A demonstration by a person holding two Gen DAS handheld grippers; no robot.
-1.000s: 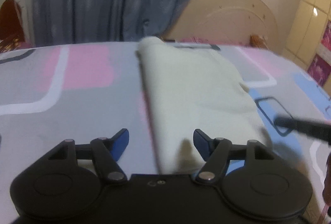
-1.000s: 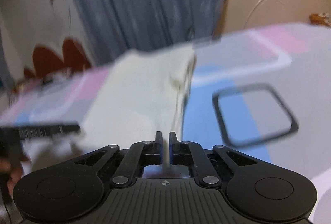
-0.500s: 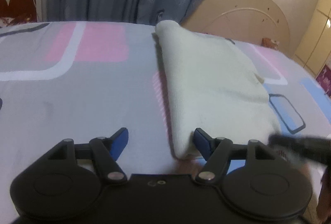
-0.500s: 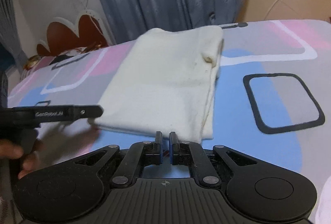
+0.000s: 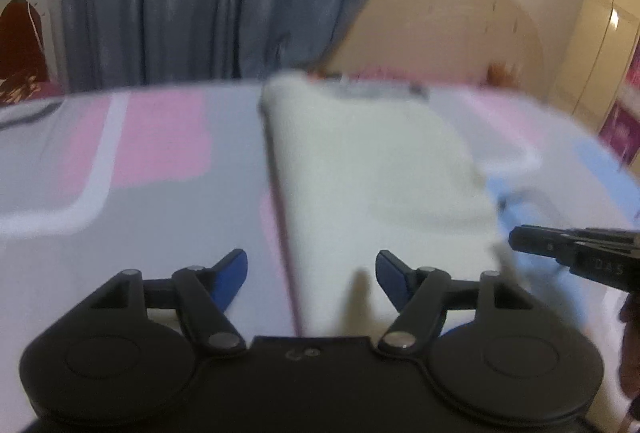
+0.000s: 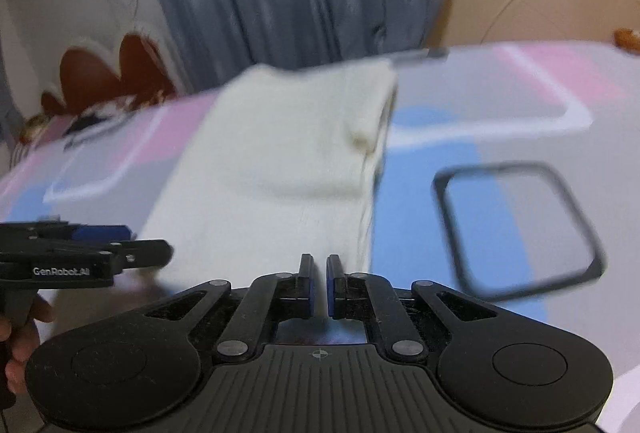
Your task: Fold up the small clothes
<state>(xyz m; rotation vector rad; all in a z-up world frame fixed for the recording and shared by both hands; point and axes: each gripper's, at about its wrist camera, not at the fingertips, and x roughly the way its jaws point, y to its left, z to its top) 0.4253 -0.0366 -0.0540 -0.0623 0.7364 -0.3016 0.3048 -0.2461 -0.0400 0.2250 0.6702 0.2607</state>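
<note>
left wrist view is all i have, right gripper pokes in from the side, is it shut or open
Observer: Shut. In its own view the right gripper has its jaws nearly together. Whether they pinch any fabric I cannot tell.
Operator: cloth's right edge is a blur here, is it tidy
Observer: Not quite. The cream cloth shows stacked layers along that edge, with a small bunched lump near the far corner.
Operator: anything on the sheet right of it
Observer: A printed black-outlined square on the bedsheet, lying apart from the cloth.
</note>
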